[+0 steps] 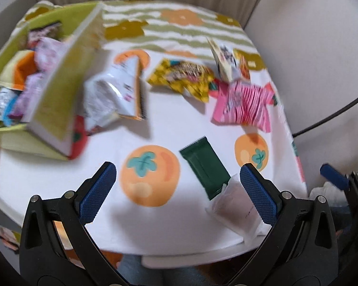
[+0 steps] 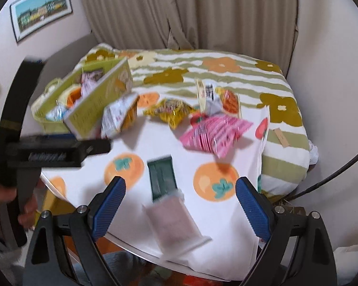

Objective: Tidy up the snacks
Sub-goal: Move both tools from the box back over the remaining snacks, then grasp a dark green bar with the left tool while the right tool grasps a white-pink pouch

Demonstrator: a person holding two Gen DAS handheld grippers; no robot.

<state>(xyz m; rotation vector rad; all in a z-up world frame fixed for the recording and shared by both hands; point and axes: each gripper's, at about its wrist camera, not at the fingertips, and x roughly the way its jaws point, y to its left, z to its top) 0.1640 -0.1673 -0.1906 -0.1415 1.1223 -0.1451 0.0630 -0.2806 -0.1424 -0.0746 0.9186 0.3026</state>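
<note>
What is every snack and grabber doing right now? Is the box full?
Left gripper: open, holding nothing.
Right gripper: open, holding nothing.
Green box: open, tilted, several packets inside.
White packet: leaning against the box.
Yellow packet: lying crumpled on the cloth.
Pink striped packet: lying on the cloth.
Dark green bar: lying flat, sealed.
Pale pink packet: lying flat near the table edge.

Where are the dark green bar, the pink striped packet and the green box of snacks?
dark green bar point(image 1: 204, 166): left wrist view, middle of wrapper.
pink striped packet point(image 1: 244, 106): left wrist view, centre of packet.
green box point(image 2: 96, 100): right wrist view, its front wall.
</note>
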